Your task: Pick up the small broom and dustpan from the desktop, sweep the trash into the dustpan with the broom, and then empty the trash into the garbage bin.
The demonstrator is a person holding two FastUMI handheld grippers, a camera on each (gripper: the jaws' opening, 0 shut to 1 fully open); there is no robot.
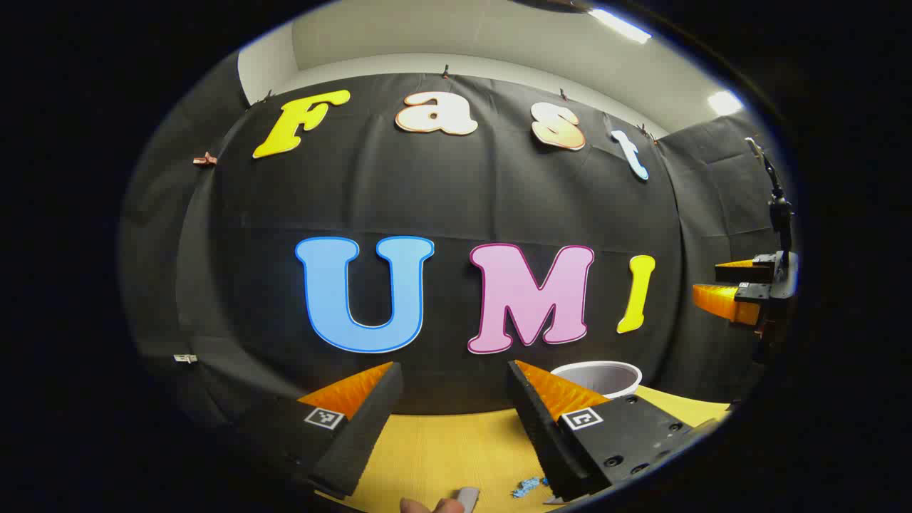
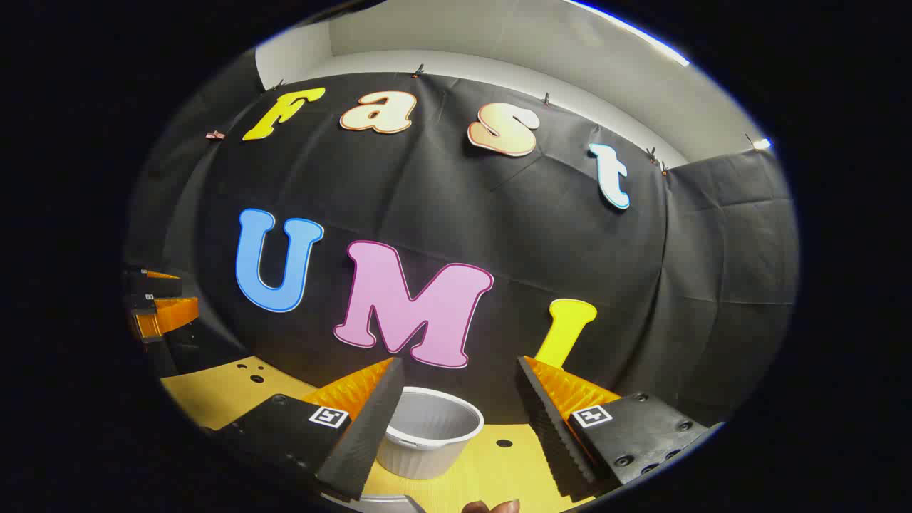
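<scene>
L claw (image 1: pixel 456 399) wide apart, holds nothing, raised over yellow counter (image 1: pixel 442 449). White garbage bin (image 1: pixel 602 376) sits just past its right finger; blue trash bits (image 1: pixel 529 486) on counter near that finger's base. R claw (image 2: pixel 456 399) wide too, nothing in it; bin (image 2: pixel 427 438) close ahead, partly behind its left finger.

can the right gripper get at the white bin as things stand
Probably yes: the right gripper is open, the white bin stands on the yellow desktop just past its fingers, and nothing lies between.
</scene>
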